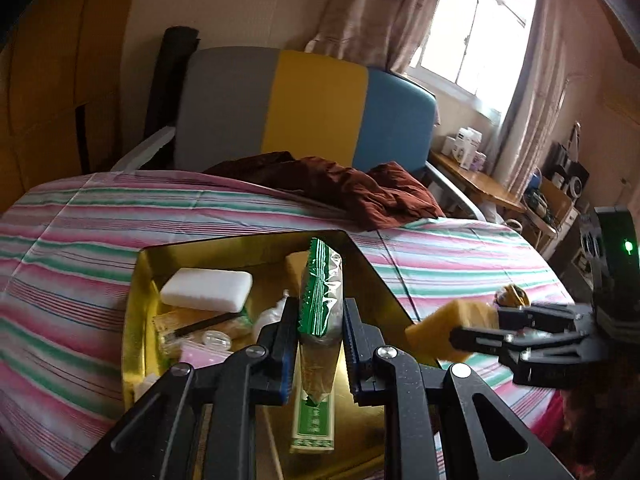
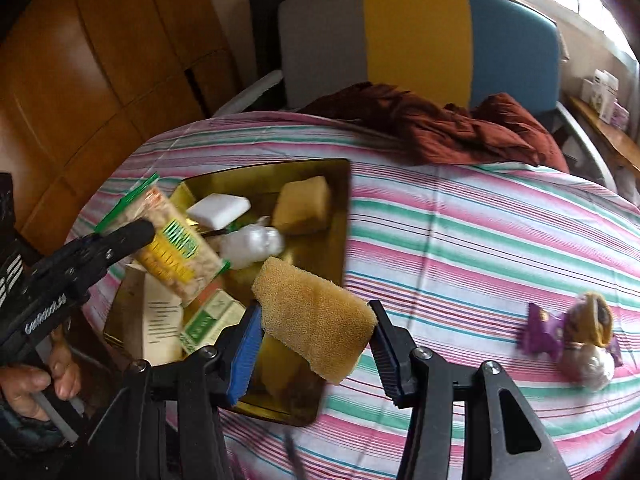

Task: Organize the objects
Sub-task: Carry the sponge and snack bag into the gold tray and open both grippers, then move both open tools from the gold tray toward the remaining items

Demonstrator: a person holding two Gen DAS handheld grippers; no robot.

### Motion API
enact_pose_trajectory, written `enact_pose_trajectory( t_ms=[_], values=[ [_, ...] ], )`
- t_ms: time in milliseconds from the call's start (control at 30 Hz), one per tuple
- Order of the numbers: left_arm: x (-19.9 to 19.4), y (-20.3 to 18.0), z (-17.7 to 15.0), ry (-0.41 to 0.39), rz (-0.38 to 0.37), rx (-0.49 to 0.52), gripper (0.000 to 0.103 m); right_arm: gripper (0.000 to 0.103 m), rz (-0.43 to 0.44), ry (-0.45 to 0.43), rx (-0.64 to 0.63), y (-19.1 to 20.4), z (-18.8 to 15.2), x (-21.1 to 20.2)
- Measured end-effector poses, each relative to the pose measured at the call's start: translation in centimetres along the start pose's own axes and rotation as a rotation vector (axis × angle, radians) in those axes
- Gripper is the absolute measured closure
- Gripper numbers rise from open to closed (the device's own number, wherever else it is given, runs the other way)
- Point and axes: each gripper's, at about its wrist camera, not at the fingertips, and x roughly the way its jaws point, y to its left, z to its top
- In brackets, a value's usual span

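The bed [image 1: 100, 220] with its pink, green and white striped sheet fills both views, and a gold tray [image 1: 138, 280] is seen lying on it: lower centre in the left wrist view, centre left in the right wrist view. A rumpled brown cloth [image 1: 360, 188] is heaped at the far end, below a headboard [image 1: 312, 108] panelled in grey, yellow and blue.

Only the left wrist view takes in the bright window [image 1: 476, 28], the curtains and a wooden side table [image 1: 476, 180] with small boxes at right. Only the right wrist view shows the wooden wardrobe [image 2: 80, 80] broadly at upper left, a hand [image 2: 28, 388] at the lower left edge, and a small toy beside a purple wrapper [image 2: 544, 328] lying on the sheet at right, well apart from the tray.

Above the tray, a green snack packet [image 1: 320, 300] is clamped upright in the left gripper [image 1: 320, 320], jaws narrow. At the tray's near edge, a yellow sponge [image 2: 316, 320] is held across the right gripper [image 2: 316, 336], jaws partly spread around it.

Inside the tray a second sponge [image 2: 302, 204], a white soap-like block [image 1: 208, 290], a small white bottle [image 2: 252, 244] and paper cartons are gathered.
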Motion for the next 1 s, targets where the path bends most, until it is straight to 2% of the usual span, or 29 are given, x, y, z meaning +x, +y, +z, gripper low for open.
enact_pose_trajectory(
  t_ms=[133,200,233,267,300,333,367,433,600,800,1000],
  values=[
    [0.2,1.4,1.0,-0.01,0.009,0.0,0.082,0.051,0.009,0.009,-0.022,1.3,0.7,1.1],
    [0.4,2.1,1.6,-0.008,0.007,-0.007,0.082,0.047,-0.007,-0.005,-0.012,1.7,1.4,1.6],
    [0.7,2.4,2.0,-0.007,0.003,-0.005,0.079,0.045,-0.021,-0.022,-0.008,1.9,2.0,1.9],
    [0.8,2.7,2.4,-0.007,0.003,-0.005,0.061,0.038,-0.026,-0.029,-0.003,1.9,2.3,2.1],
    [0.9,3.0,2.6,-0.01,0.014,-0.012,0.046,0.027,-0.032,-0.034,0.007,2.0,2.7,2.4],
    [0.7,3.4,2.8,-0.022,0.022,-0.027,0.023,0.022,-0.035,-0.036,0.011,2.0,2.9,2.6],
    [0.4,3.8,2.9,-0.044,0.023,-0.046,0.019,0.02,-0.039,-0.04,0.012,2.2,3.0,2.8],
    [0.0,4.4,2.9,-0.055,0.037,-0.063,0.018,0.02,-0.038,-0.035,0.011,2.4,2.8,3.1],
    [-0.6,5.9,1.8,-0.056,0.135,-0.102,0.012,0.02,-0.045,-0.01,0.012,2.6,1.6,3.8],
    [-1.2,5.8,0.3,-0.06,0.241,-0.084,0.004,0.02,-0.066,-0.02,0.017,3.1,0.5,3.8],
    [-2.1,5.5,-0.4,-0.069,0.292,-0.09,0.0,0.02,-0.094,-0.053,0.001,3.8,0.0,3.3]
  ],
)
